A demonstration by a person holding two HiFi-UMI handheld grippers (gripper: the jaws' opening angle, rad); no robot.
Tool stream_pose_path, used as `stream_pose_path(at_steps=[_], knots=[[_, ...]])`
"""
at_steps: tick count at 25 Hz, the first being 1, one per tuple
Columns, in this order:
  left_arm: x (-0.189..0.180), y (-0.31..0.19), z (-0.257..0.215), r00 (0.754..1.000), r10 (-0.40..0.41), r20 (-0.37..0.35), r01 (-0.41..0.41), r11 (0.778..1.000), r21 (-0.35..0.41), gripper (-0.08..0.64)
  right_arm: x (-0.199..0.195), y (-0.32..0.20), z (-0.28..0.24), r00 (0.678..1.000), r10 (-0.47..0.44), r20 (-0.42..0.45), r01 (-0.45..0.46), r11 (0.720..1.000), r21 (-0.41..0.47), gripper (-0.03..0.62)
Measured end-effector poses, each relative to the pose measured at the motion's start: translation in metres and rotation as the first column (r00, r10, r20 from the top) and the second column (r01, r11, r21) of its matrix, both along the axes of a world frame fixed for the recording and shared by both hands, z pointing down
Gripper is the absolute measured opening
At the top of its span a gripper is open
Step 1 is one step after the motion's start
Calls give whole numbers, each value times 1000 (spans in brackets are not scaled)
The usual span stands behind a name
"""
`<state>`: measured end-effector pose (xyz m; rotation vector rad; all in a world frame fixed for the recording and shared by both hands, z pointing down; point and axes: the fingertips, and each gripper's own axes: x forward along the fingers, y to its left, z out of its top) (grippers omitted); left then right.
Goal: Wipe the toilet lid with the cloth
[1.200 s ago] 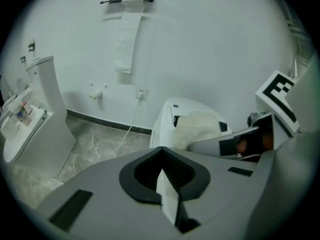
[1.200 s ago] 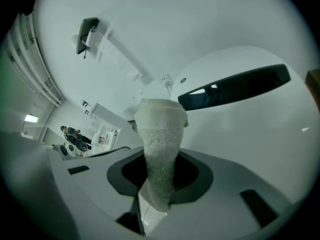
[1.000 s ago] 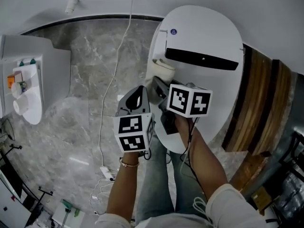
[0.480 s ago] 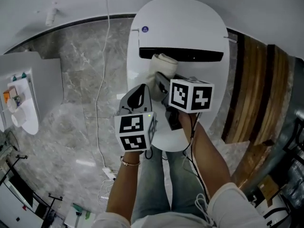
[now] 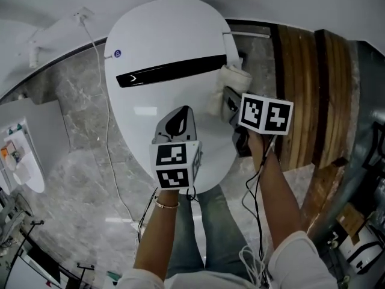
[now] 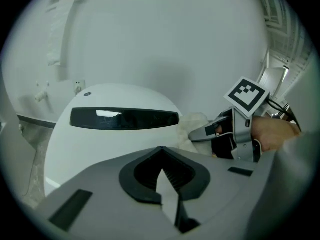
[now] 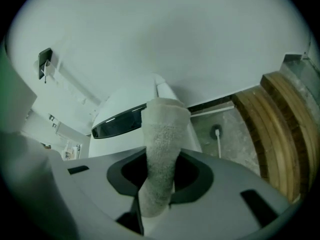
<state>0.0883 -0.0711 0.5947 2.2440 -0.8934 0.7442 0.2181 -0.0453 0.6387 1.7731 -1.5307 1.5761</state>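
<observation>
The white toilet lid point(image 5: 150, 119) with its black strip fills the middle of the head view. A cream terry cloth point(image 5: 231, 80) lies against the lid's right rim beside the strip's end. My right gripper point(image 5: 227, 98) is shut on it. In the right gripper view the cloth point(image 7: 162, 149) stands up from between the jaws of that gripper point(image 7: 157, 194), with the lid point(image 7: 122, 106) behind. My left gripper point(image 5: 178, 116) hovers shut and empty over the lid's front half. Its own view shows the shut left gripper point(image 6: 162, 176), the lid point(image 6: 100, 144) and the cloth point(image 6: 192, 124).
A wooden slatted panel point(image 5: 313, 89) runs along the right of the toilet. A white cable point(image 5: 111, 161) trails over the grey marble floor point(image 5: 78, 179) at the left. A white cabinet point(image 5: 24, 149) stands at the far left. The person's legs point(image 5: 204, 233) are just before the bowl.
The right gripper has swept the cloth from the middle of the black strip to the lid's right rim. The left gripper has moved rightward too, over the lid's front.
</observation>
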Motion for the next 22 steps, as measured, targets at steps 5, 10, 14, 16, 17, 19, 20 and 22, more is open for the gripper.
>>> stream_pose_path(at_steps=[5,10,14,16,17,19,20,22], knots=[[20,13,-2,1000,16,-6,-16,1000,-2,12,23,9,0,1000,18,-22,-18,1000,2,103],[1,14,-6,999,-32,-4,32,999,-5,12,1,7,-14,998,-43,-41,45,998,36,103],[-52,9,-6,992,-126,19,126,992,2,12,-58,-4,-24,991,-132,13,131,989,64,103],[-88,7,-4,982,-184,32,184,983,3,12,-98,-9,-25,983,-178,49,175,982,69,103],[-107,6,-3,976,-213,37,213,977,2,12,-121,-10,-23,977,-201,72,196,978,69,103],[-146,5,-1,962,-268,51,268,963,2,12,-169,-12,-20,961,-245,127,238,969,69,103],[-164,5,0,955,-289,61,290,957,3,12,-193,-13,-18,952,-267,153,259,964,67,103],[-199,5,2,944,-321,80,321,947,8,12,-237,-14,-13,932,-314,183,307,950,63,103]])
